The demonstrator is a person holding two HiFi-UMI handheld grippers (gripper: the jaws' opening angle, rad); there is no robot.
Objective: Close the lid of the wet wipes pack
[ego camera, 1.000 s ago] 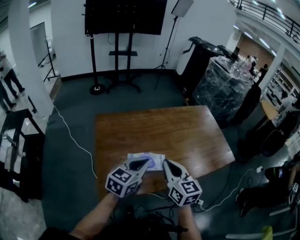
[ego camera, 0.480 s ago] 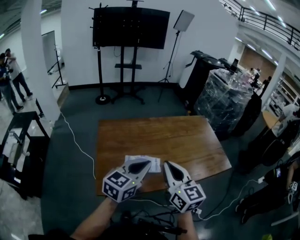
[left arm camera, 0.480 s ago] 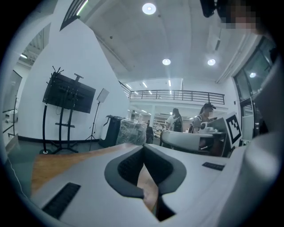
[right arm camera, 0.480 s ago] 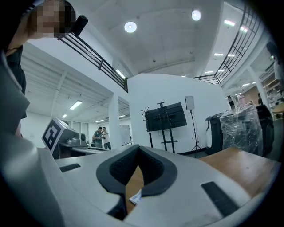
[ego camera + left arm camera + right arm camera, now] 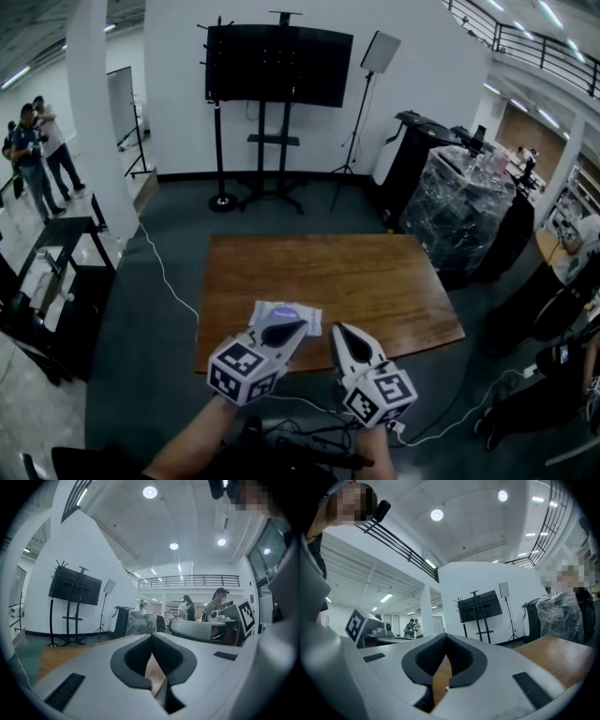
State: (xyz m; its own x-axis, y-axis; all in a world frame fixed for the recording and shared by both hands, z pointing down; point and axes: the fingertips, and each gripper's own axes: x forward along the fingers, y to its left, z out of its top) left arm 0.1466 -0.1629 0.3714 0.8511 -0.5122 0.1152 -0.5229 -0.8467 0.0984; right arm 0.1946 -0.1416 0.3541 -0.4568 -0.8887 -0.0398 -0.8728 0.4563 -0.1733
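left gripper [image 5: 279,331]: your fingers [image 5: 133,658] are pressed together with nothing between them. The tip hangs over the near side of the pack, probably to push the lid down.
wet wipes pack [image 5: 298,313]: it lies flat at 12 o'clock from the left gripper, close to the near edge of the desk [image 5: 375,281] and easy to reach. I cannot tell if the lid is closed.
right gripper [image 5: 347,343]: fingers together and empty, at 4 o'clock from the pack, so it does not disturb.

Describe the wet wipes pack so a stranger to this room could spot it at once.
Find the wooden table before the black screen. At its near edge, by the left gripper, lies a flat white pack with a purple oval on top, the only thing on that table.
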